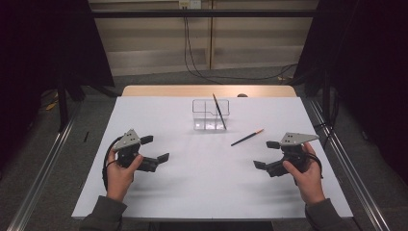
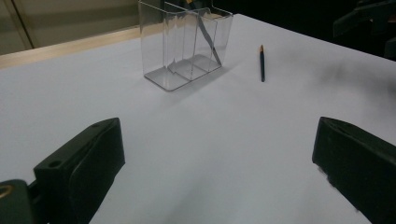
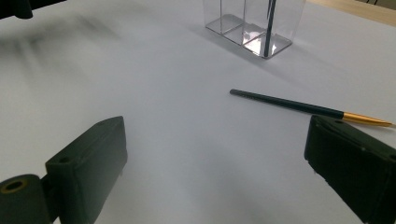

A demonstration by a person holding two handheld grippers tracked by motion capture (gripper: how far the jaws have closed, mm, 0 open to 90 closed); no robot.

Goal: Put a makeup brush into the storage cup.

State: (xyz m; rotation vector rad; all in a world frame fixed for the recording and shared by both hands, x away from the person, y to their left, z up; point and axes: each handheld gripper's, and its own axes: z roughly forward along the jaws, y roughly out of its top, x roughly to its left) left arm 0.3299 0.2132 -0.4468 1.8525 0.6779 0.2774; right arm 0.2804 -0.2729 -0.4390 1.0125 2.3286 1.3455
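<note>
Hovering low over the white worktop (image 1: 192, 183), the right hand-held gripper (image 1: 267, 154) had its jaws spread wide apart with nothing between them, and the left hand-held gripper (image 1: 156, 149) was likewise open and empty on the opposite side. Just ahead of the right one, and a little toward the table's middle, lay the loose pencil (image 1: 247, 137), flat on the surface, its long axis running diagonally with the gold end pointing away and to the right and the dark end toward the person. It sat near the right hand-held gripper and well apart from the left, so the right hand looked the likelier one to reach it; the jaws would probably need to straddle the shaft crosswise.

Farther back stood the clear organiser (image 1: 210, 115), divided into compartments, with a second pencil (image 1: 219, 111) leaning upright in its right-hand section.

The right gripper view brought the loose pencil (image 3: 299, 106) close, showing the gold ferrule almost beside the tip of one jaw, a nearness the high view only hinted at. The left gripper view set the same pencil (image 2: 262, 63) far off beyond the organiser (image 2: 187, 46), and showed the inner dividers more plainly.
</note>
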